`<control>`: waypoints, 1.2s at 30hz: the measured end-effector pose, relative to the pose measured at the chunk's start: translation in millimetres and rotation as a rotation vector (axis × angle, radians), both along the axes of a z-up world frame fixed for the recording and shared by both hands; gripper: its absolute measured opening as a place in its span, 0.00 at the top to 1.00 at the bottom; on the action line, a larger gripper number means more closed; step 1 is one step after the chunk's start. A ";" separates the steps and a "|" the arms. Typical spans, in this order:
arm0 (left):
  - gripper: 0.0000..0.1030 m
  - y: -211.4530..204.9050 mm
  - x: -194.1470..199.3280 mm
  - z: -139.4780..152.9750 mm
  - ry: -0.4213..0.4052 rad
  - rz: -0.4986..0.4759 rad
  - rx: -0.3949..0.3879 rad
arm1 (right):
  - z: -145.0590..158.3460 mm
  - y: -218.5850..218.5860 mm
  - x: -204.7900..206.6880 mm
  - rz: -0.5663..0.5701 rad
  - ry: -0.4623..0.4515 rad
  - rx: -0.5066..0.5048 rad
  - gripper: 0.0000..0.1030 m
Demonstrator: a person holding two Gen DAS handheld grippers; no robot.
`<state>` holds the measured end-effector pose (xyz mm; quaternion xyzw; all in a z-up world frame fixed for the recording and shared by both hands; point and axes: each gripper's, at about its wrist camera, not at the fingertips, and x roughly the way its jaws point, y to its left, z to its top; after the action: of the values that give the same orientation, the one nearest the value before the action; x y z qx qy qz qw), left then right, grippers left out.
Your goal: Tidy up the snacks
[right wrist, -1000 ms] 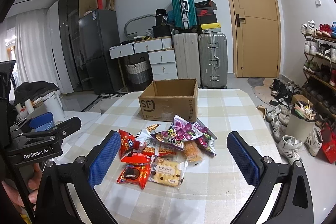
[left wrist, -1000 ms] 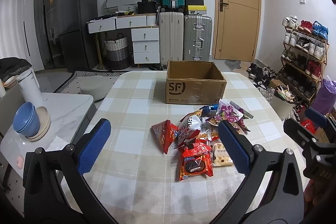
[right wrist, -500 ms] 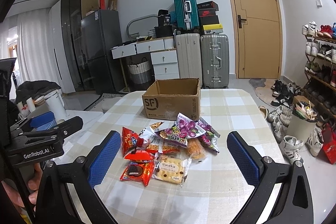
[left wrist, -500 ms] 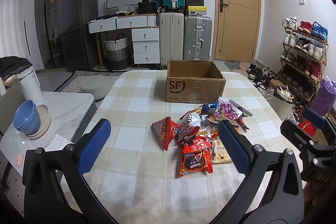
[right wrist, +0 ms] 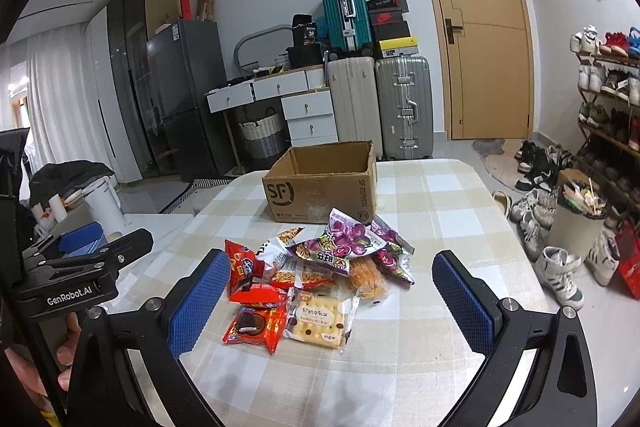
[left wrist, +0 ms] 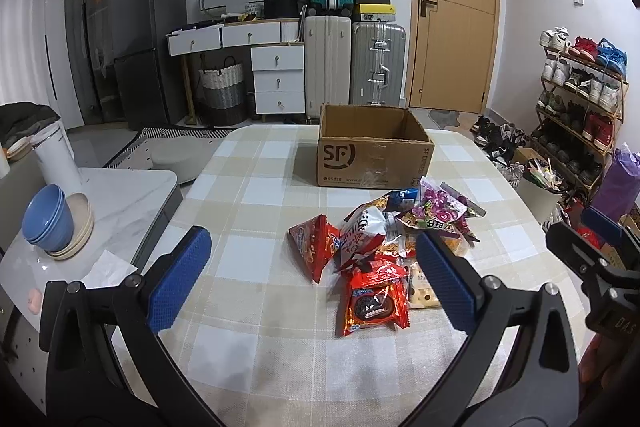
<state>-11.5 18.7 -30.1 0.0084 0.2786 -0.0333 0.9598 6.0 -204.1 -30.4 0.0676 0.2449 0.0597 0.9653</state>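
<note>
Place: lived-in home
Evidence: fridge (left wrist: 144, 39), stacked suitcases (left wrist: 352, 63), shoe rack (left wrist: 580, 99), white drawers (left wrist: 276, 75), checked-cloth counter (left wrist: 248, 187)

Each hand-held gripper (right wrist: 332, 291) has black arms, blue textured pads (right wrist: 199, 297), silver screws.

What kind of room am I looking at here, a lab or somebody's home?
Most likely a lived-in home, probably a dining area near the entrance. A shoe rack full of shoes stands by the door, suitcases are stacked against the wall beside a fridge, and a checked-cloth table holds a snack pile.
</note>
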 end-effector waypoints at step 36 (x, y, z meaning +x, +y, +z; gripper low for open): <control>0.01 18.2 66.6 -54.9 0.147 0.009 -0.028 | -26.1 1.8 16.3 0.020 0.020 -0.017 0.00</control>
<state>55.1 36.8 -85.1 -0.0086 0.3479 -0.0335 0.9369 22.3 -202.3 -56.5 0.0574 0.2556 0.0668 0.9628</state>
